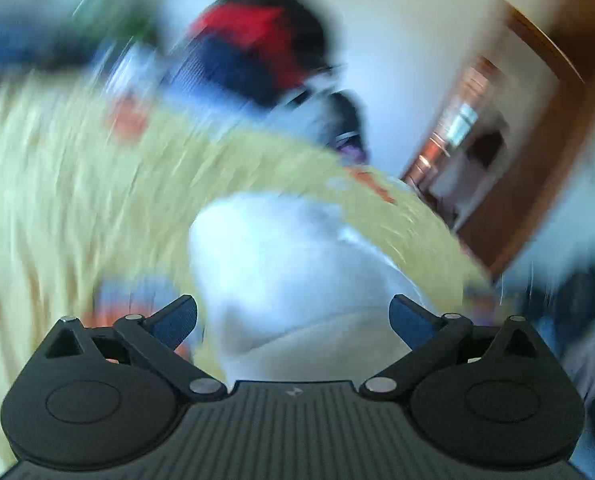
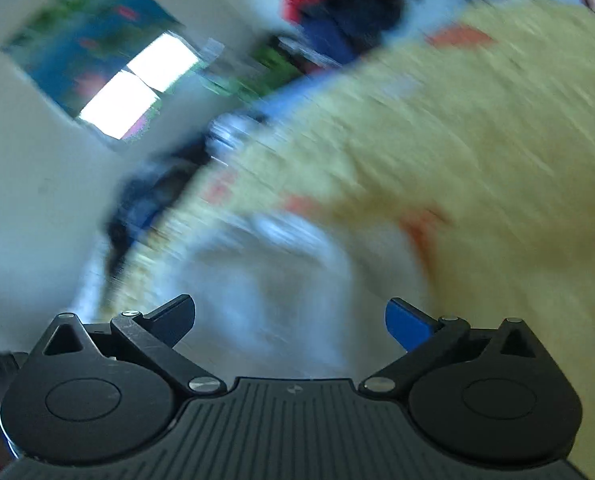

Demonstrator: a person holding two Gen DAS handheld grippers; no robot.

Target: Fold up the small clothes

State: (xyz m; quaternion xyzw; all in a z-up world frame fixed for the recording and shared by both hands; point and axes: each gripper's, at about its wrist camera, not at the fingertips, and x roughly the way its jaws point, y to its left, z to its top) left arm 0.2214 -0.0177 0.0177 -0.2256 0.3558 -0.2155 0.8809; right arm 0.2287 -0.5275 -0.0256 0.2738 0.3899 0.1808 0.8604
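Observation:
Both views are heavily motion-blurred. A white garment [image 1: 297,280] lies on a pale yellow patterned cover [image 1: 57,200], just ahead of my left gripper [image 1: 293,320], whose jaws stand wide apart with nothing between the pads. In the right wrist view the same white garment [image 2: 281,280] lies ahead of my right gripper [image 2: 291,320], also open wide and holding nothing. The yellow cover [image 2: 477,140] fills the right side of that view.
A heap of red, dark blue and black clothes [image 1: 253,48] sits at the far edge of the cover, also seen as a pile [image 2: 337,4] in the right view. A wooden door frame [image 1: 537,140] is at the right; a bright window [image 2: 137,84] at the left.

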